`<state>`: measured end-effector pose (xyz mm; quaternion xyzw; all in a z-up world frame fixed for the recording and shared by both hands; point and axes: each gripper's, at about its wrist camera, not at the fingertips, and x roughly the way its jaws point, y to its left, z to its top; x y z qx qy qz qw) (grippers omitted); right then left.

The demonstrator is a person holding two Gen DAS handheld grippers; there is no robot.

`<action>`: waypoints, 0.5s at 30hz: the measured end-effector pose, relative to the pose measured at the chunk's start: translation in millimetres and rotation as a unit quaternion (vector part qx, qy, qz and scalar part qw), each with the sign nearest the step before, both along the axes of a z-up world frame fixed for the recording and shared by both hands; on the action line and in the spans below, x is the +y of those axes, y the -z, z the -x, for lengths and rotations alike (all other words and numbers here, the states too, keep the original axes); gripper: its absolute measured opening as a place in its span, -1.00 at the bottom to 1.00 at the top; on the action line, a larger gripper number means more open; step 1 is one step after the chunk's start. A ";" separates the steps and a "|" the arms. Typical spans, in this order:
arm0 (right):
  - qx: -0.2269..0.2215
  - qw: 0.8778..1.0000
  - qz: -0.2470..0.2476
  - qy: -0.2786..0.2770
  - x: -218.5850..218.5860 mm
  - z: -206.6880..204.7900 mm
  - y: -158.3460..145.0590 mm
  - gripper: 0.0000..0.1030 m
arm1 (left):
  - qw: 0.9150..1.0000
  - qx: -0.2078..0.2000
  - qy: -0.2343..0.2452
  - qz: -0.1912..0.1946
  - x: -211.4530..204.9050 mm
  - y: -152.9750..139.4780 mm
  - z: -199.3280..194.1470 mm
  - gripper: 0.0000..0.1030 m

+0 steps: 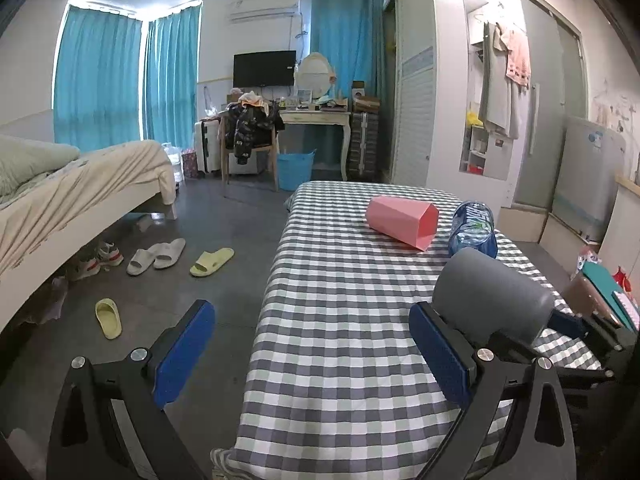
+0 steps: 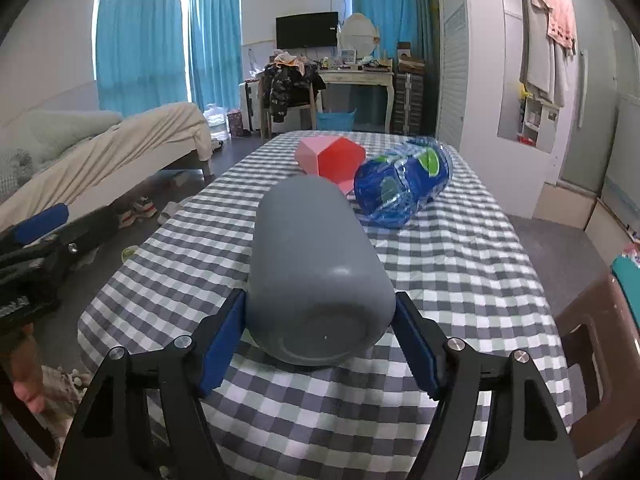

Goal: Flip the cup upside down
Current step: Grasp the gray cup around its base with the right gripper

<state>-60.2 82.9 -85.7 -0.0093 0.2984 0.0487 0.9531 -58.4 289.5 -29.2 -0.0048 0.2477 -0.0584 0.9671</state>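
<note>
A grey cup point(image 2: 316, 264) lies on its side, its closed base toward the right wrist camera, held between the blue pads of my right gripper point(image 2: 320, 328), which is shut on it near the base, over the checked table point(image 2: 460, 272). In the left wrist view the grey cup point(image 1: 492, 292) shows at the right behind my right pad. My left gripper point(image 1: 312, 348) is open and empty over the table's left edge; it also shows in the right wrist view point(image 2: 40, 220) at far left.
A pink hexagonal cup point(image 1: 402, 220) and a blue water bottle point(image 1: 472, 228) lie on their sides at the table's far end. A bed point(image 1: 80, 184) and slippers point(image 1: 160, 256) are on the left, a brown stool point(image 2: 592, 344) on the right.
</note>
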 end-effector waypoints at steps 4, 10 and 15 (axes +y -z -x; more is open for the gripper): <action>-0.013 1.000 0.001 0.000 -1.0 4.2 -14.8 0.40 | 1.000 0.003 0.000 0.006 2.2 0.4 0.4 0.95; -0.017 1.000 0.002 0.002 -1.4 7.2 -27.6 0.40 | 1.000 0.005 0.001 0.007 3.1 0.6 0.8 0.95; -0.018 1.000 -0.002 0.001 0.3 9.2 -32.3 0.40 | 1.000 0.008 0.001 0.008 2.7 1.4 0.9 0.95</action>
